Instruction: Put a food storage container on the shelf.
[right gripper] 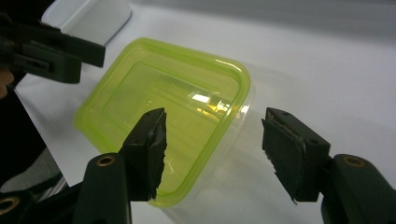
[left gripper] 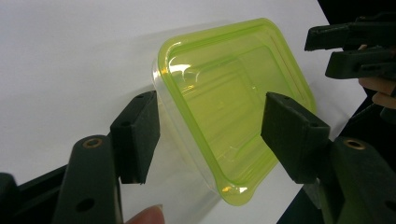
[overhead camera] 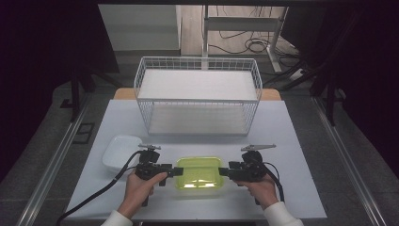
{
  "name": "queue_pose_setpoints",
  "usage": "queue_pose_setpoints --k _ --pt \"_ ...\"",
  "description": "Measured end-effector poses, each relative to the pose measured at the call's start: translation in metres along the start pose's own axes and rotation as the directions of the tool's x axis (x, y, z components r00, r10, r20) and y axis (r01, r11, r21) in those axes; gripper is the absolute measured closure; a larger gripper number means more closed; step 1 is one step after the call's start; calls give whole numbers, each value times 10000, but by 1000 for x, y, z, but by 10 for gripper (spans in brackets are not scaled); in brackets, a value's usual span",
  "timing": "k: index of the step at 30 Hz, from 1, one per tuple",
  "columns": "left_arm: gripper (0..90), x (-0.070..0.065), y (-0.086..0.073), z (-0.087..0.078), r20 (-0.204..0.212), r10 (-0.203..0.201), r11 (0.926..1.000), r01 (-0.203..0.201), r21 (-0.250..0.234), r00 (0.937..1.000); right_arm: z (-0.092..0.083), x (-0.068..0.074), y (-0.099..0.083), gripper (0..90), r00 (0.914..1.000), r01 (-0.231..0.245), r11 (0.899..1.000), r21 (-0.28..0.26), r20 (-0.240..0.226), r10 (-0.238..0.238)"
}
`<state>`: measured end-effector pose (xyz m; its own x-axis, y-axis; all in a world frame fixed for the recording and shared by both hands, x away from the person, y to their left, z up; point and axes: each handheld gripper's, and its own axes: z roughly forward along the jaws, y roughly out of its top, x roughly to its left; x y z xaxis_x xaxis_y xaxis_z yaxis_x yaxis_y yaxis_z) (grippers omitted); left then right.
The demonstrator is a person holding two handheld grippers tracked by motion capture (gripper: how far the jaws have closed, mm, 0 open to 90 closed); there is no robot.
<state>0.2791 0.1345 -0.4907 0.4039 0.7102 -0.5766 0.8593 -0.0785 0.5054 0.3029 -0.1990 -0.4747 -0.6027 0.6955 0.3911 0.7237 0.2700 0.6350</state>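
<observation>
My left hand-held gripper and right hand-held gripper sit at either end of the green container, jaws apart around its corners, not pressing yet. It rests on the worktop, so I judge the grasp unfinished; lifting it, perhaps toward the wire basket, remains.

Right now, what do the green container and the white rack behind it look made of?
Green container: likely thin translucent plastic, glossy; the table shows through its clear walls and highlights glint on the lid. Rack: probably white-coated metal wire, matte; thin grid mesh.
</observation>
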Motion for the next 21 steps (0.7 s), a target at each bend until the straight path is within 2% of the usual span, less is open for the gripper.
queue_pose_setpoints --k 3,8,11,13,15,17,21 --pt "373 3 -2 7 187 -89 9998 86 156 9998 6 -2 -1 407 9994 -342 9994 83 11 342" --pt "381 6 -1 11 114 -183 9992 179 359 9998 11 -4 -2 414 9989 -469 9987 197 52 468" --pt "397 7 -1 13 229 -329 9989 321 348 9992 14 -4 -3 429 9987 -517 9983 270 -6 517" --pt "415 8 -1 14 217 -366 9985 357 409 9991 18 -6 -3 446 9982 -587 9972 469 -122 594" --pt "421 9 -2 14 202 -351 9983 341 462 9992 19 -7 -4 454 9977 -652 9966 499 -139 659" --pt "431 7 -3 14 228 -364 9981 352 503 9991 20 -10 -4 475 9950 -884 9947 523 -412 906" --pt "445 7 -3 13 227 -368 9981 356 509 9991 21 -10 -5 495 9937 -945 9939 569 -556 976"
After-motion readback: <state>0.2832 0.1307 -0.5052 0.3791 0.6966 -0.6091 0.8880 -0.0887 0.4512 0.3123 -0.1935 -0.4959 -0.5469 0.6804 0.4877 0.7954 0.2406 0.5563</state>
